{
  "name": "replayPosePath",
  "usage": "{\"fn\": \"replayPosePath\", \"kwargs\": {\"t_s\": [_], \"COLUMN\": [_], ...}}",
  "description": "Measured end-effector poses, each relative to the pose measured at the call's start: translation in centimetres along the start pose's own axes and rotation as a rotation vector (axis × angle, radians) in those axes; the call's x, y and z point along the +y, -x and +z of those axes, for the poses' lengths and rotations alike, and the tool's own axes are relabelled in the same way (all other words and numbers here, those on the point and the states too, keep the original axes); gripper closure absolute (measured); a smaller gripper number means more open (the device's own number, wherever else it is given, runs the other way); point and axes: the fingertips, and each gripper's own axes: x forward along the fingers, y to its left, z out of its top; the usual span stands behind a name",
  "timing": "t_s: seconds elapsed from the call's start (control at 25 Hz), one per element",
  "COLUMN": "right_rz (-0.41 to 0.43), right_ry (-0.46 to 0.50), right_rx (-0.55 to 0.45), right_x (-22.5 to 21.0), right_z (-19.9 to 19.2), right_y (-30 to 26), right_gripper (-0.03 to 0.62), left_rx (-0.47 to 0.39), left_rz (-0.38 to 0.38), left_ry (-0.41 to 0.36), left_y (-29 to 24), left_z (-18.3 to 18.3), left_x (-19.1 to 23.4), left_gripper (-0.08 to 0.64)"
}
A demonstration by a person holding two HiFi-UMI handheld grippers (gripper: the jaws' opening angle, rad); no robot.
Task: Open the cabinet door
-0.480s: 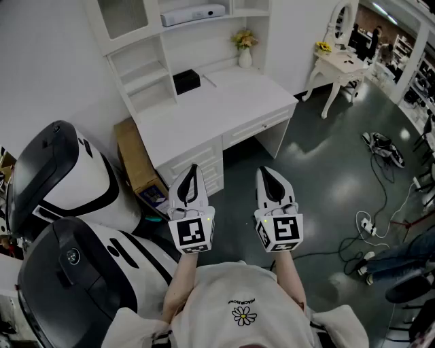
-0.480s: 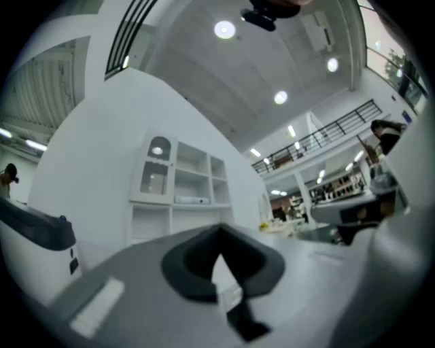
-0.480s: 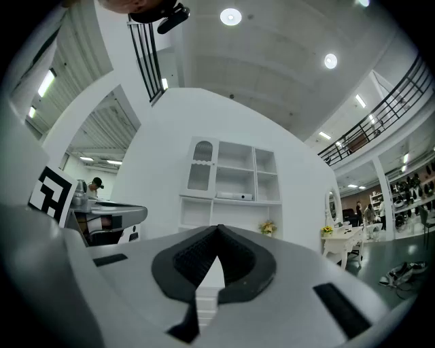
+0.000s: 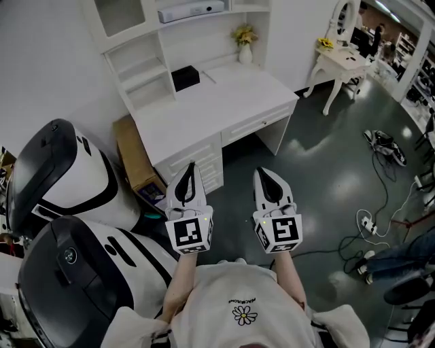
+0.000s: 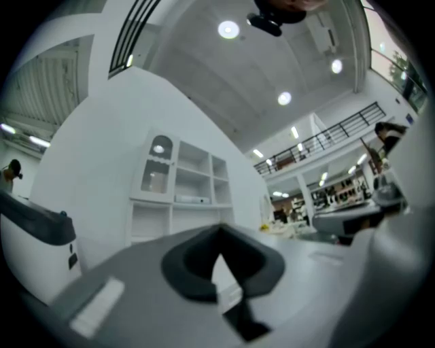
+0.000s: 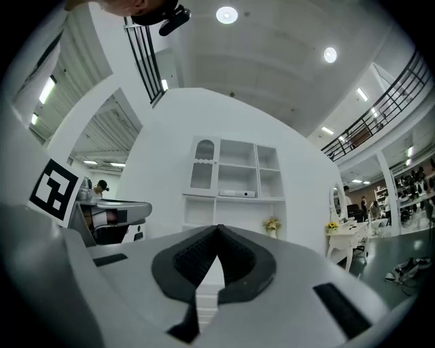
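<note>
Before desk point(image 4: 217, 102), jaws together, shirt lettering point(image 4: 242, 300) seemingly illegible

no legible text, tiny print point(image 4: 241, 300) on white shirt point(image 4: 224, 285) unreadable

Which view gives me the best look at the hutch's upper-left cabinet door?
The right gripper view: the cabinet door stands whole and nearly front-on. The left gripper view shows it too, blurrier and at an angle. The head view cuts it off at the top edge.

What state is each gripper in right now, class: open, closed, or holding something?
Left gripper: closed, holding nothing.
Right gripper: closed, holding nothing.
</note>
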Motion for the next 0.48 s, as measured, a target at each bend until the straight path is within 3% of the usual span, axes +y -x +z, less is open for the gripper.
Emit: {"fn": "replayPosePath", "kwargs": {"t_s": [0.48], "right_rz": [0.051], "right_ry": [-0.022], "right_rx": [0.018], "right_x": [-1.3], "right_z": [-1.4], "right_y": [1.3], "right_gripper": [0.592], "left_rx": [-0.014], "left_rz": [0.020], "left_ry": [0.024], "left_y": [-0.4], "left_z": [-0.3], "left_x": [-2.8], "left_gripper": [0.553]}}
